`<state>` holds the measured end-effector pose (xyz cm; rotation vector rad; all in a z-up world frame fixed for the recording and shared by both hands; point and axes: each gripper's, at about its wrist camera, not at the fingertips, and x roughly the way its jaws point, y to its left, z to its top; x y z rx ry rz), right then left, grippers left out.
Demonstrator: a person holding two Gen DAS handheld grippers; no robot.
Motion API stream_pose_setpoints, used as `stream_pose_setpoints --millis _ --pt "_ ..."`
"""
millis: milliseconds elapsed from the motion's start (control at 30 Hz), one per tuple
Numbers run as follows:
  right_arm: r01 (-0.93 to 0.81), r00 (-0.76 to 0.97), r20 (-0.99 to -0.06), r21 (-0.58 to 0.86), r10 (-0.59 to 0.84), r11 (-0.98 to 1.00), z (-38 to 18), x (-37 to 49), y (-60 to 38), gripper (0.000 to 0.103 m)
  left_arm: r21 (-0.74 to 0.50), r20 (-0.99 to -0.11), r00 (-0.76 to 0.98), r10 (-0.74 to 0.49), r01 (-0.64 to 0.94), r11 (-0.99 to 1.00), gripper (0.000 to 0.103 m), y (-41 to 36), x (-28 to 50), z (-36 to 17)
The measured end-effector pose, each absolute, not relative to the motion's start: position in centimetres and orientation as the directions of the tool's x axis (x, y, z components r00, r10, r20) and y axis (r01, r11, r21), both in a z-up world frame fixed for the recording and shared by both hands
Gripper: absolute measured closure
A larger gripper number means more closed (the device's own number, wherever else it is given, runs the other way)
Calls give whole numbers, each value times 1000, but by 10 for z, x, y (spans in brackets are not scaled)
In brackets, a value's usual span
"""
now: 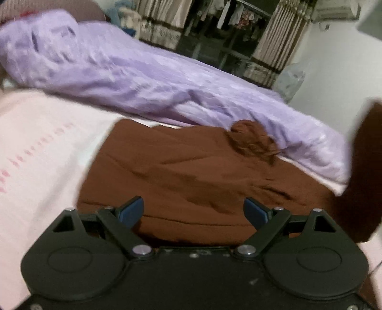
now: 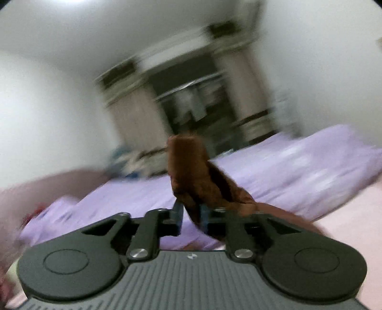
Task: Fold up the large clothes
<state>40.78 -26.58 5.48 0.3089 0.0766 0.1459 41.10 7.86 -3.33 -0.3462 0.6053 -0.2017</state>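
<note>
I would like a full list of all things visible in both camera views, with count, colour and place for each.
brown garment: one, brown, spread on the pink sheet; one part lifted in the right tongs
purple quilt: one, lilac, bunched along the far side of the bed
pink sheet: one, pale pink, covering the bed under the garment
curtains: two, beige with dark bands, beside the dark window
hanging laundry: several pieces, mixed colours, behind the window
plastic bag: one, translucent, by the white wall
left tongs: black with blue pads, open above the garment
right tongs: black, closed on a fold of the garment
</note>
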Motion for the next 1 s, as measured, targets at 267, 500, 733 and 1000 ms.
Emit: stream_pose_setpoints --millis 267,500,733,1000 --pt "-151 939 -264 263 221 953 4 420 -225 41 -619 -469 697 -543 180 765 17 45 438 -40" --pt "94 917 -371 556 145 826 -23 399 -339 41 -715 -463 629 -624 151 683 37 -14 492 -57" --pt "193 875 -458 626 156 756 -70 390 -372 41 -680 -525 633 -568 89 728 73 -42 524 -72" --pt "232 888 -428 731 167 642 -90 402 -393 99 -708 -444 626 -641 194 679 91 -32 494 -46"
